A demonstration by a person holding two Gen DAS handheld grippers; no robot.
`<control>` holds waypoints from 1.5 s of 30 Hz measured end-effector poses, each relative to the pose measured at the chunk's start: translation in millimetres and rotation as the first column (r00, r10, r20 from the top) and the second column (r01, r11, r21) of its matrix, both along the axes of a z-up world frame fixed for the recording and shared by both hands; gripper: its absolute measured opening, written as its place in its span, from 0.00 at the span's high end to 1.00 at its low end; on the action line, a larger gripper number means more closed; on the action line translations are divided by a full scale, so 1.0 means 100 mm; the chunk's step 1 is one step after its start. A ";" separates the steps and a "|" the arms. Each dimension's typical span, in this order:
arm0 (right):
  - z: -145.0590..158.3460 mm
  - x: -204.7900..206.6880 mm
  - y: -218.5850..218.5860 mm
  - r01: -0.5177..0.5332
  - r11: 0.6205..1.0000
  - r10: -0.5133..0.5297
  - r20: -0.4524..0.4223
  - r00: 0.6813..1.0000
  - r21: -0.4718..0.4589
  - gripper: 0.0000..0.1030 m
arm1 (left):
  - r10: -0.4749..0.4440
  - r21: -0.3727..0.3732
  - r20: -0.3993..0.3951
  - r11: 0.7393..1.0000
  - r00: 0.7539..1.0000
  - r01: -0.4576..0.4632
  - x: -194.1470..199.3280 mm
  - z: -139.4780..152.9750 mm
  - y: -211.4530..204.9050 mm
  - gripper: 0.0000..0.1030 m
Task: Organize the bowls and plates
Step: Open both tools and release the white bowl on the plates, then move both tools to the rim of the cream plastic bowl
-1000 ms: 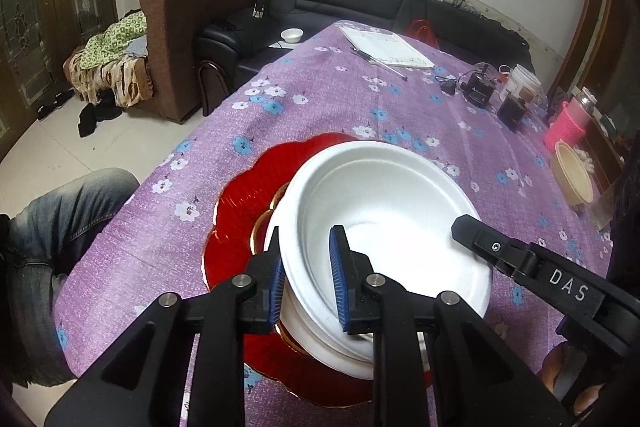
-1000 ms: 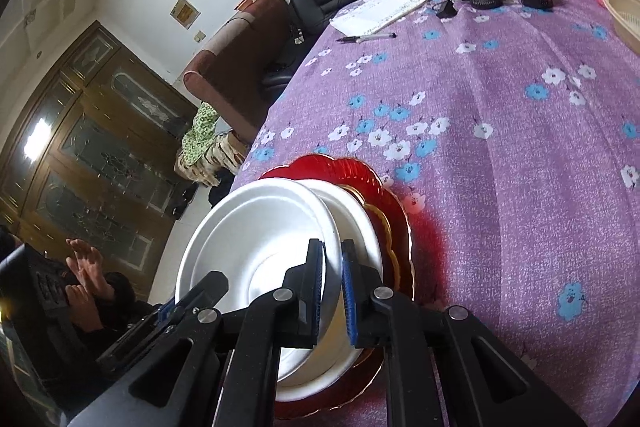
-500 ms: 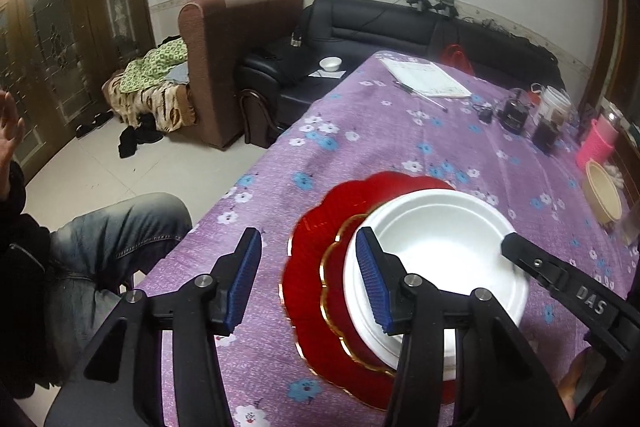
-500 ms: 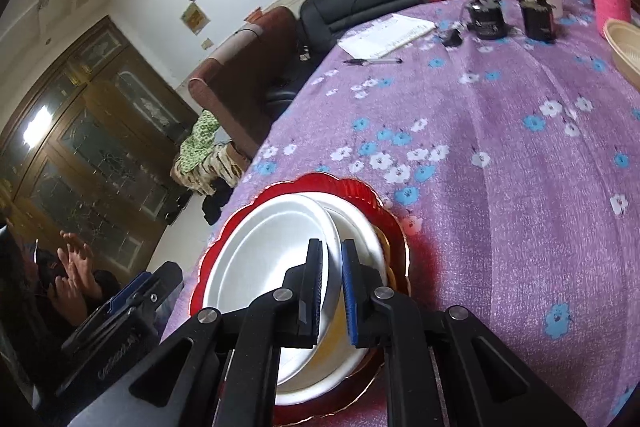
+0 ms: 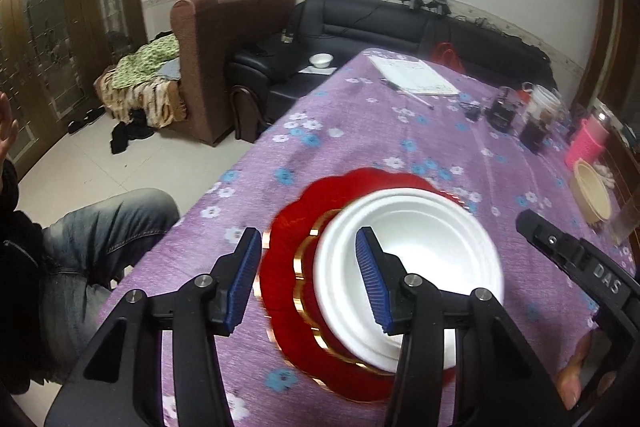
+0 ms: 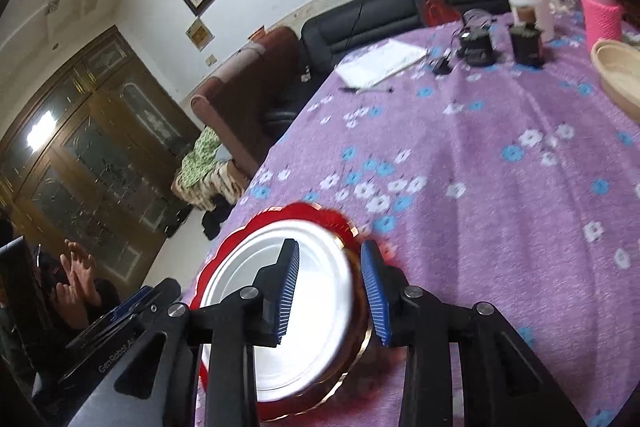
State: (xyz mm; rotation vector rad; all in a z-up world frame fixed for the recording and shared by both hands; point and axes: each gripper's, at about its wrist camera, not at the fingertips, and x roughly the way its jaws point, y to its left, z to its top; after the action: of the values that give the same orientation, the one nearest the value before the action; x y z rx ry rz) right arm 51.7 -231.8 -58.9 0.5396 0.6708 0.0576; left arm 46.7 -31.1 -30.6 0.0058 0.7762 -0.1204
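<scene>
White bowls (image 5: pixel 424 255) sit stacked on a red scalloped plate with gold trim (image 5: pixel 292 255) near the table's front edge. My left gripper (image 5: pixel 310 281) is open and empty, raised over the plate's left side. The stack also shows in the right wrist view, white bowls (image 6: pixel 320 291) on the red plate (image 6: pixel 280 215). My right gripper (image 6: pixel 330 293) is open and empty above the stack's right rim. The right gripper's body (image 5: pixel 580 267) shows at the right of the left wrist view.
The purple floral tablecloth (image 6: pixel 500 187) covers the table. At the far end lie a notebook (image 6: pixel 380 63) and pen, dark jars (image 6: pixel 524 43), a pink cup (image 6: pixel 600 11) and a beige basket (image 6: pixel 620 75). A seated person's leg (image 5: pixel 100 227) is at the table's left.
Both grippers let go of the white bowl, opened, and lifted back from the stack. The bowl now rests on the stack.
</scene>
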 end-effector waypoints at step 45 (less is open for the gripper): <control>-0.43 -0.76 -3.79 0.555 0.830 -0.555 -0.008 0.832 0.061 0.58 | -0.390 -0.240 -0.275 0.913 0.879 0.330 1.05 -0.31 -4.10 0.41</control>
State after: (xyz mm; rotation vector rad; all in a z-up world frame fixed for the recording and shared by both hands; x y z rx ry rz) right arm -24.2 -611.2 -101.8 0.7780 0.4798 -0.4718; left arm 151.4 -441.4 -61.8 -0.0479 1.0801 -0.5642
